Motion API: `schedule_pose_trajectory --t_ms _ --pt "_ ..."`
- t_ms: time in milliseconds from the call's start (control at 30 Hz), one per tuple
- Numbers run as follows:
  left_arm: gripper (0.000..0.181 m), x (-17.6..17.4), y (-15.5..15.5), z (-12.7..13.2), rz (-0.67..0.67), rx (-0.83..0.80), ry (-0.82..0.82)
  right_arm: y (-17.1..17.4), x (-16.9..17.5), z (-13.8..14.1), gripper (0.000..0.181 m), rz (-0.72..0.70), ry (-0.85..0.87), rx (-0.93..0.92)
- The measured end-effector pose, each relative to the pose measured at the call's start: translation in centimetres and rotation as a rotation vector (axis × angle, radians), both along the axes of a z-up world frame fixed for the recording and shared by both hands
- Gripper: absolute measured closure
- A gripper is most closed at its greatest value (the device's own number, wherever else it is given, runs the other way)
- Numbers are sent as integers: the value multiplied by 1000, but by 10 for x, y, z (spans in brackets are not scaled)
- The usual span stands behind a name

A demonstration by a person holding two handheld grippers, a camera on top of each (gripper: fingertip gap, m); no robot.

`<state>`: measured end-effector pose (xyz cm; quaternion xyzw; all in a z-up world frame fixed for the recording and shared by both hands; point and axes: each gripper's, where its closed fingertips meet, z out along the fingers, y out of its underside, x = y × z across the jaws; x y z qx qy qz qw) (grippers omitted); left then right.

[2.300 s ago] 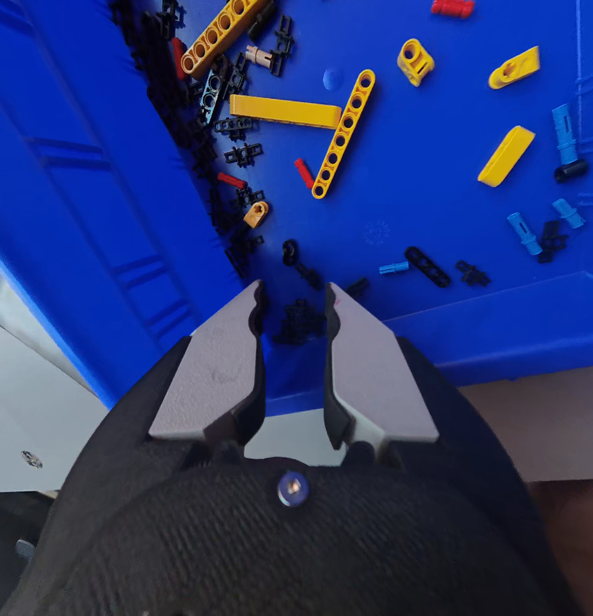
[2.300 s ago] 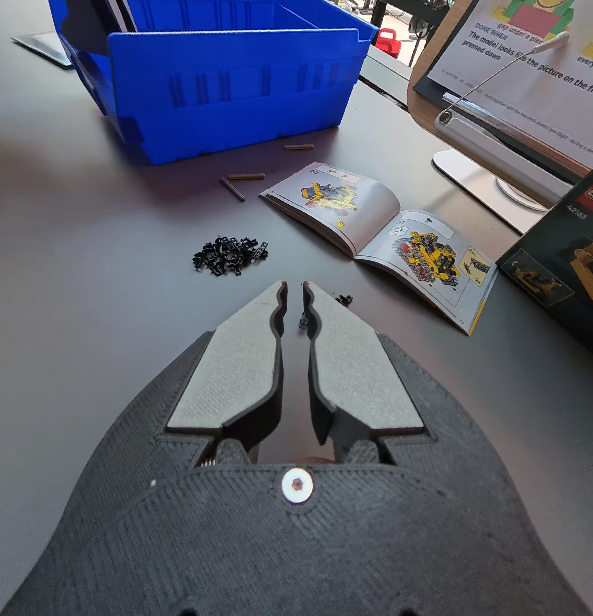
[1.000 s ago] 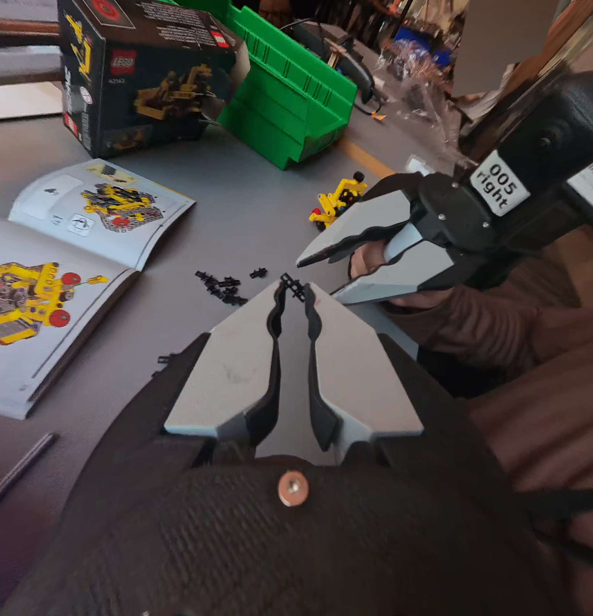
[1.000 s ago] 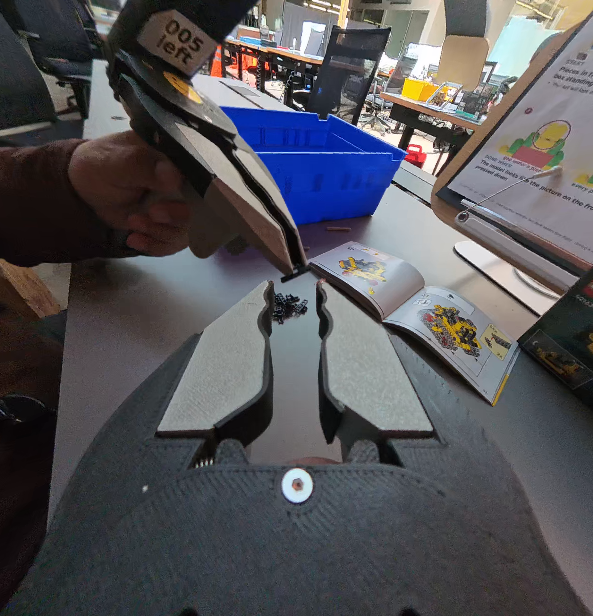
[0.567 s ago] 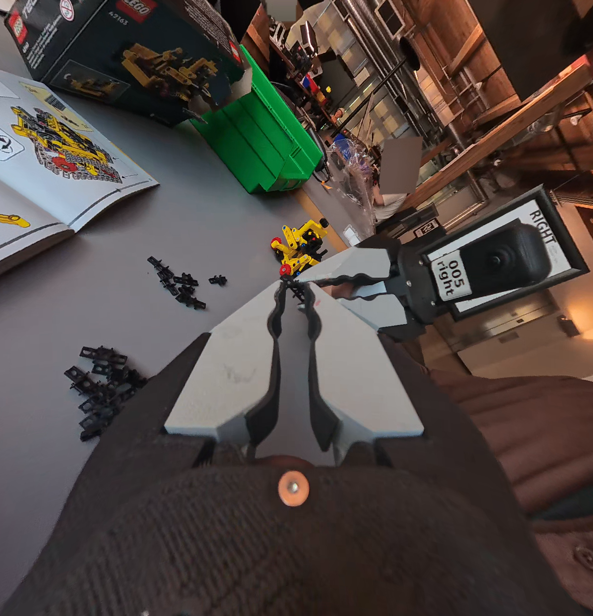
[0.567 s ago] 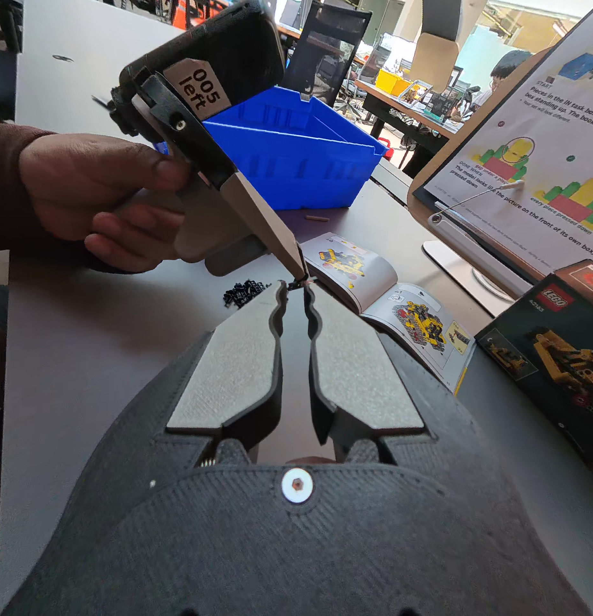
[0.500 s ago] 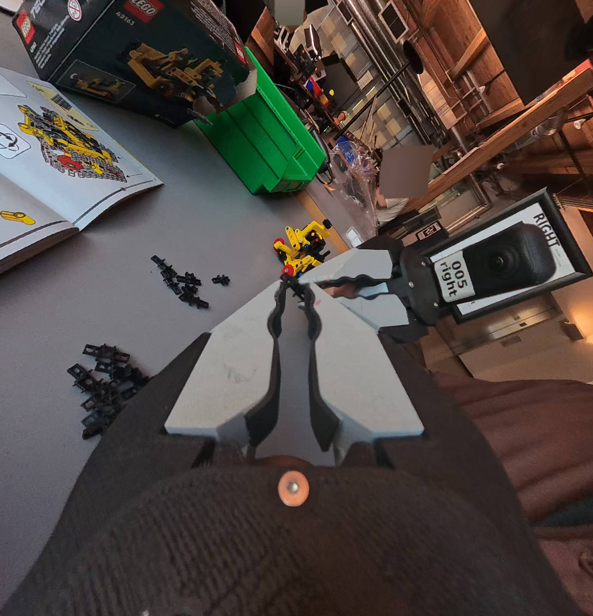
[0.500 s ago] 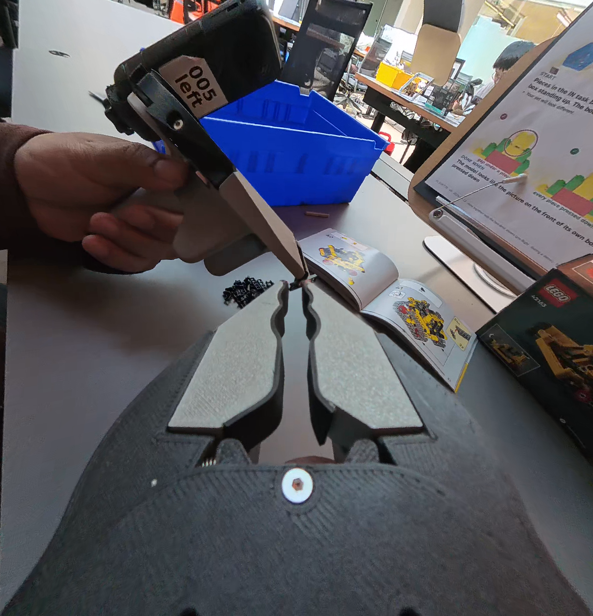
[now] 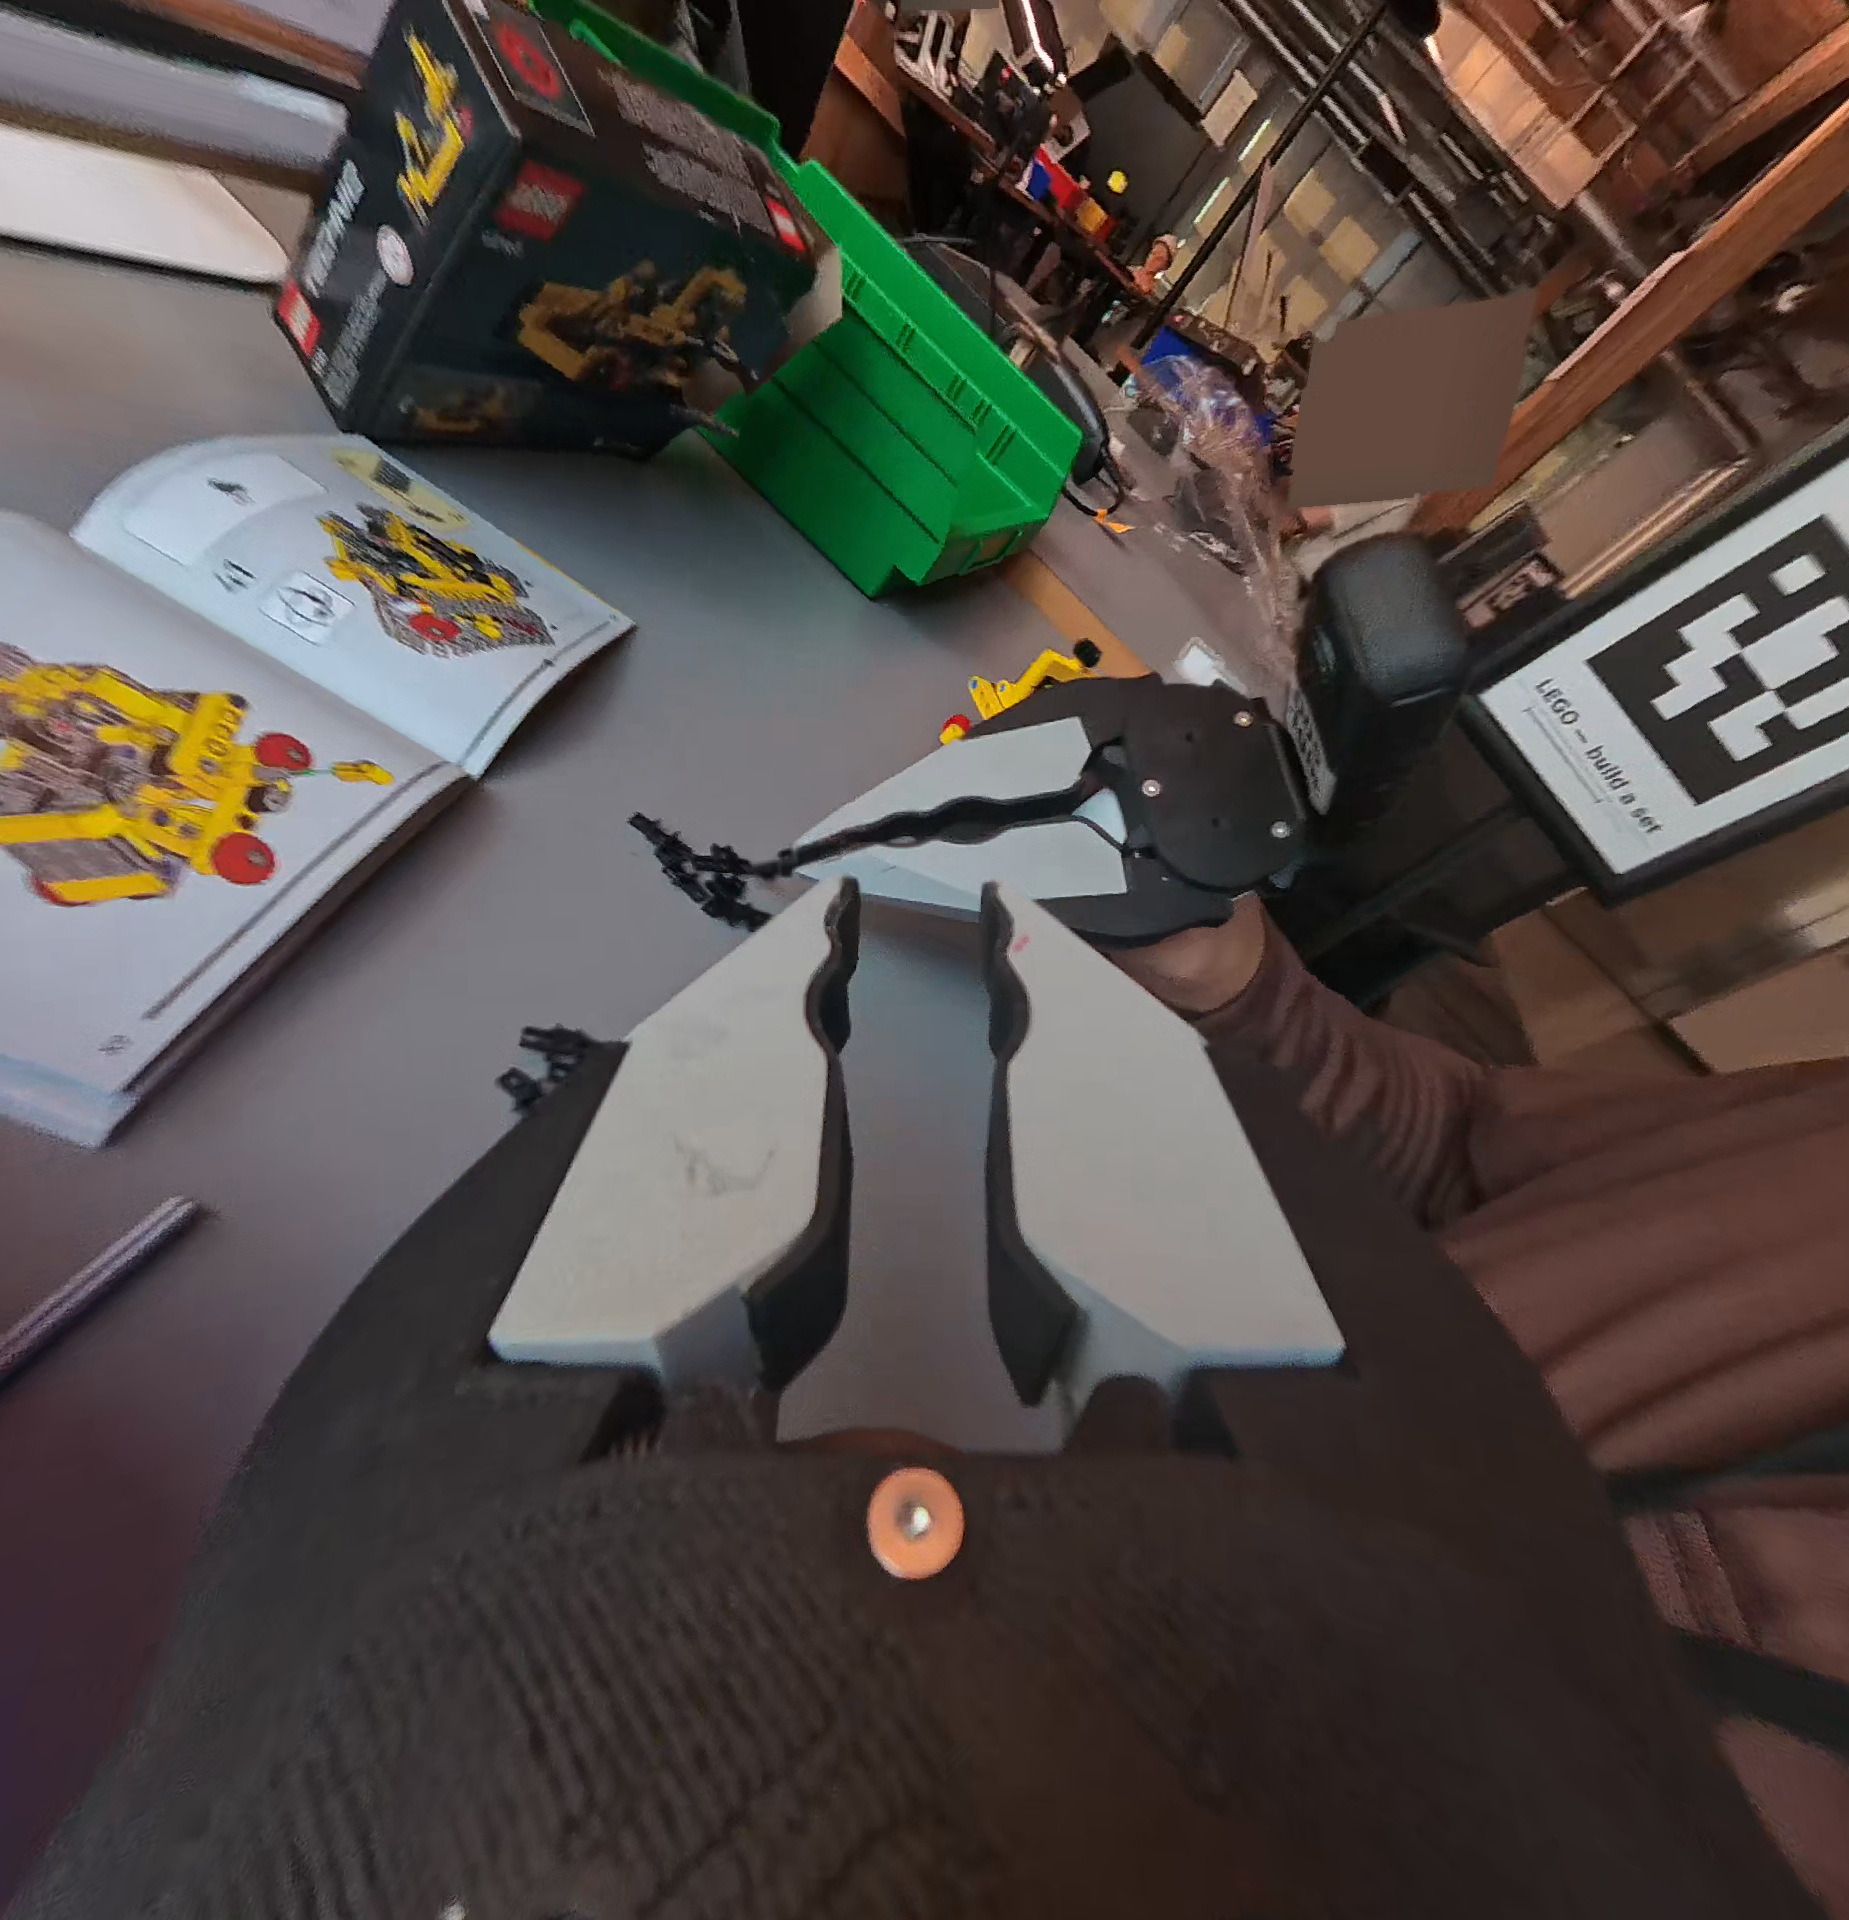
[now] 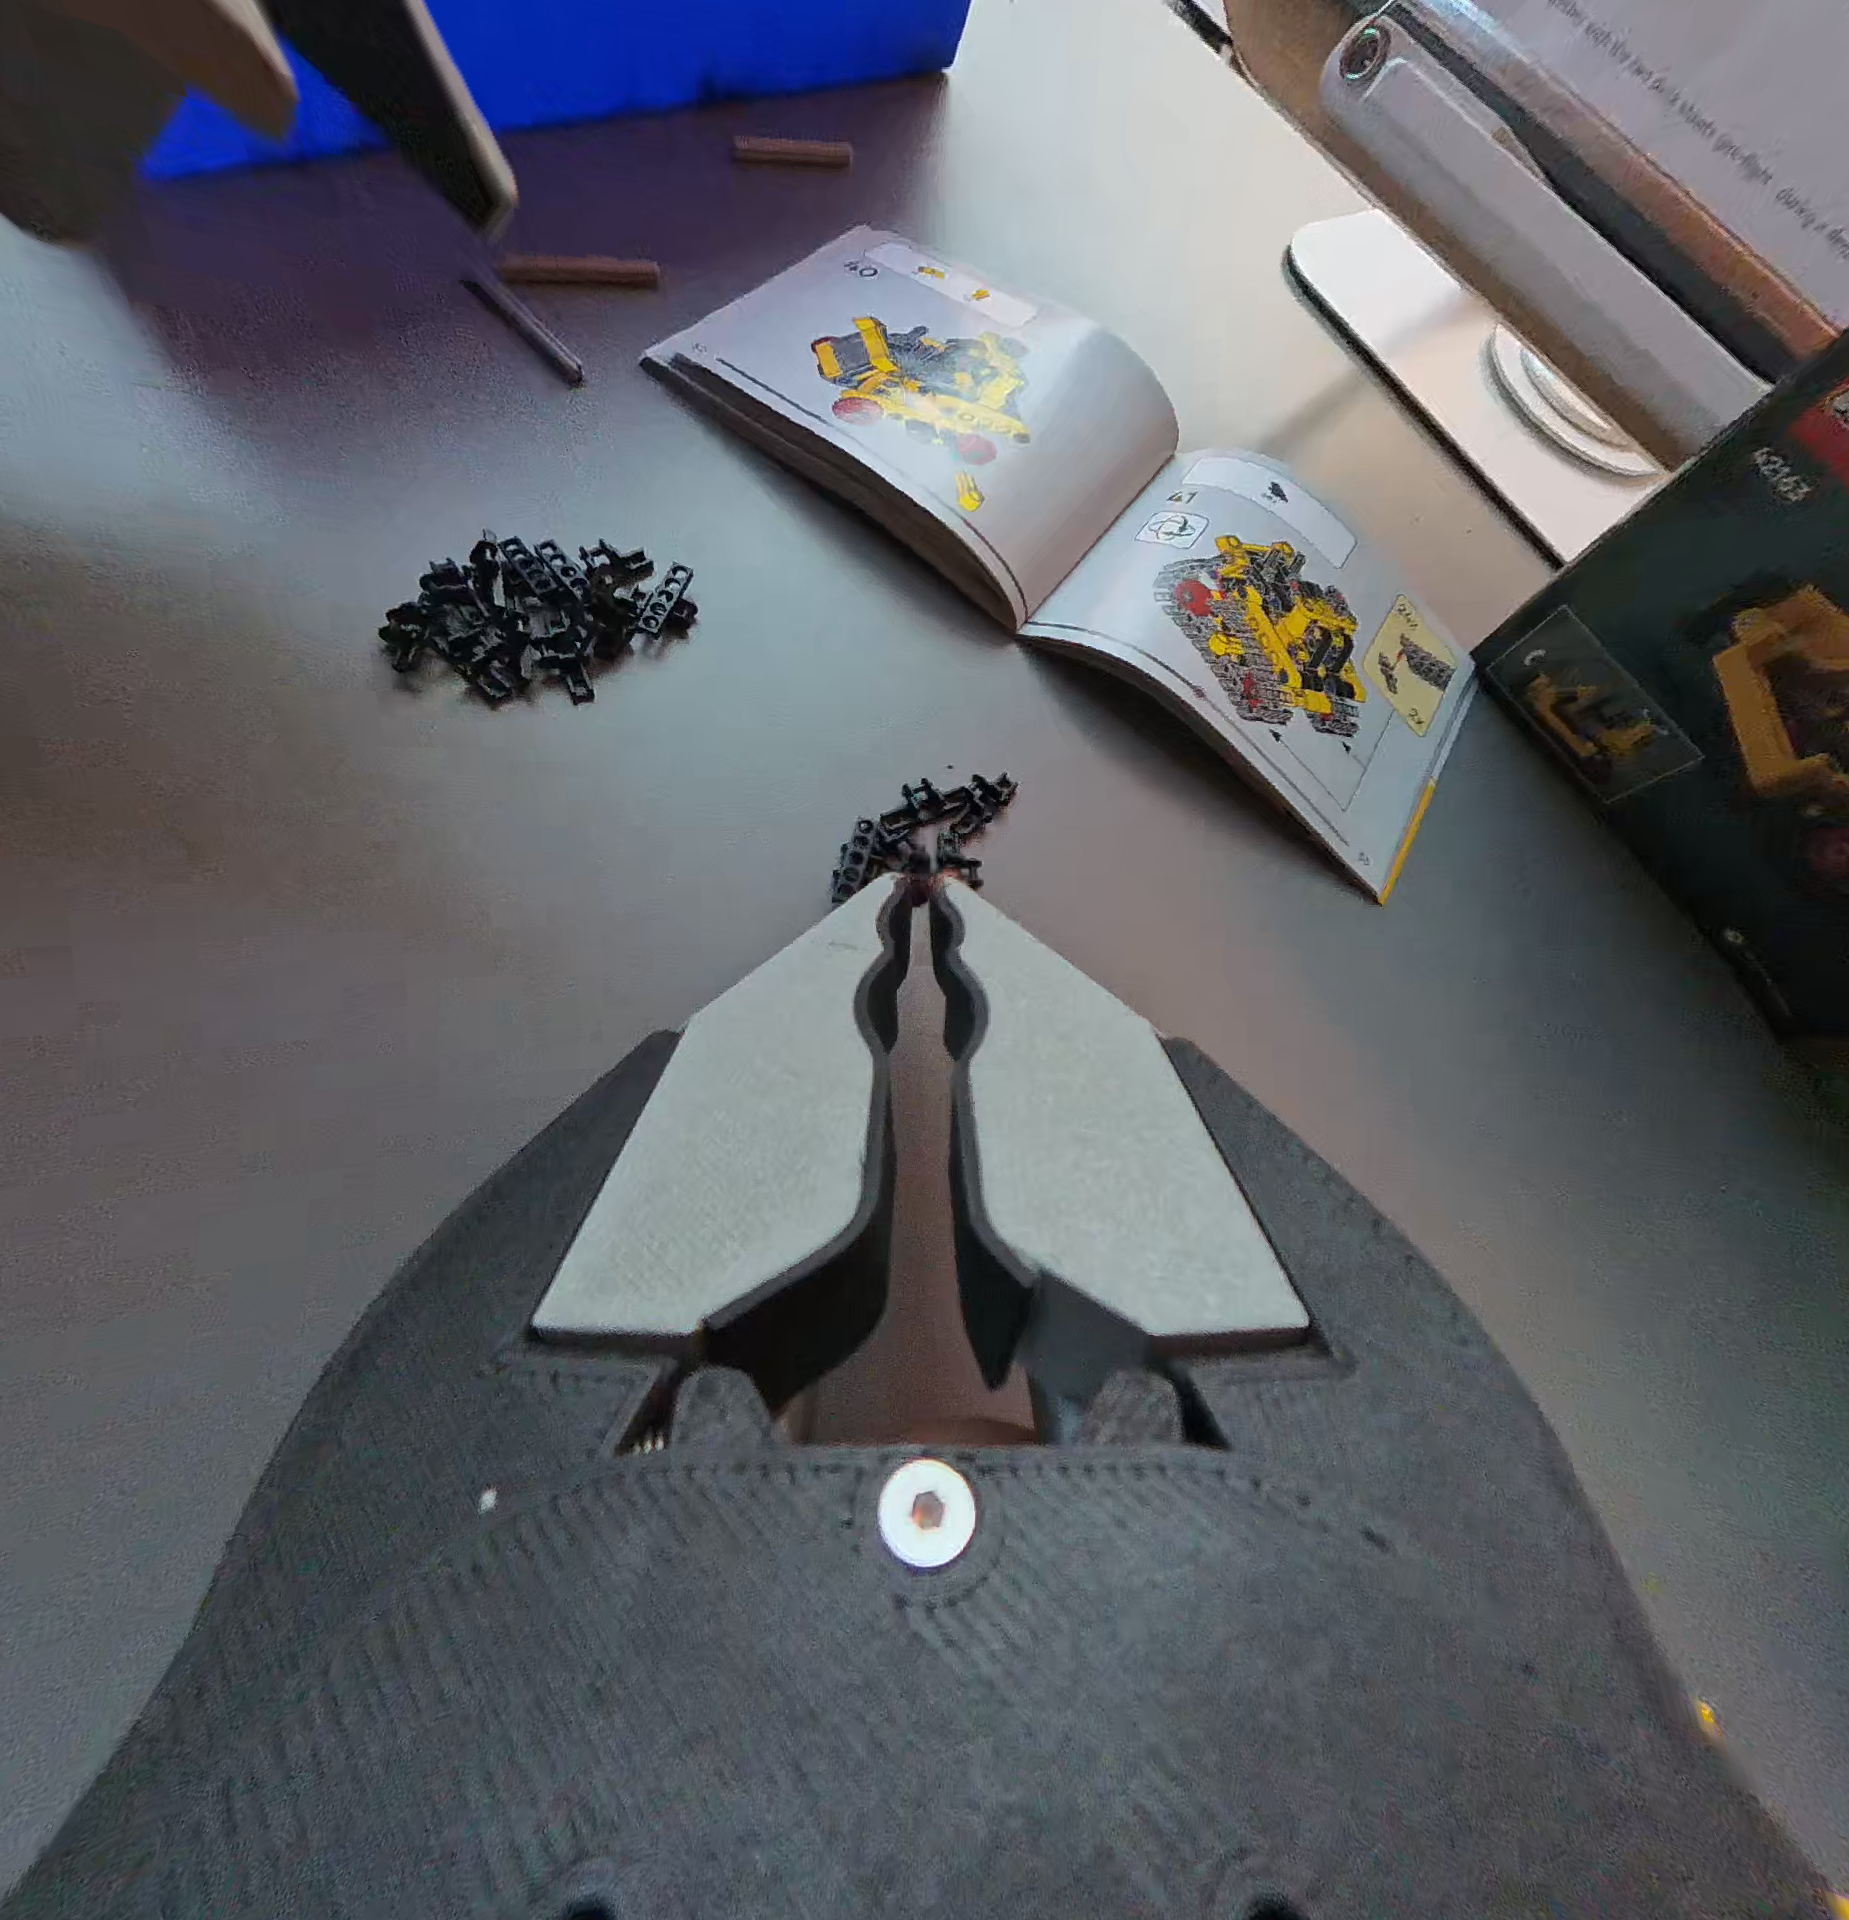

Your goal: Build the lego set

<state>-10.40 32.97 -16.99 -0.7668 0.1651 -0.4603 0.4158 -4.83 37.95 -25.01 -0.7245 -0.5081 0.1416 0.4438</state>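
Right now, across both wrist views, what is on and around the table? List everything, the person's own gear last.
Black track links, big pile: one heap, black, table left of booklet.
Black track links, small cluster: one, black, at the right tool's tips.
Instruction booklet: one, open, white pages.
Set box: one, dark, beyond booklet.
Green bin: one, behind box.
Blue bin: one, far edge.
Yellow model: one, partly built, behind right tool.
Brown rods: two, near blue bin.
Dark rod: one, beside them.
Sign stand: one, silver base.
Left tool: open, empty.
Right tool: shut on a link.
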Motion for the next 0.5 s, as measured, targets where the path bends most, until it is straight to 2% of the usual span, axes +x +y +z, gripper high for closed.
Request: schedule_pose_trajectory --t_ms 133,233,367,500 --pt "161 -33 0 18 92 102 109 -1 -1 -4 175 6 -41 17" --pt "159 -61 1 29 160 137 149 1 3 1 172 -9 -4 17" --pt "158 -105 -3 46 267 180 194 16 30 -1 175 -159 -48 46" --pt "156 -158 -10 52 399 199 324 19 37 -10 181 -209 -129 68"
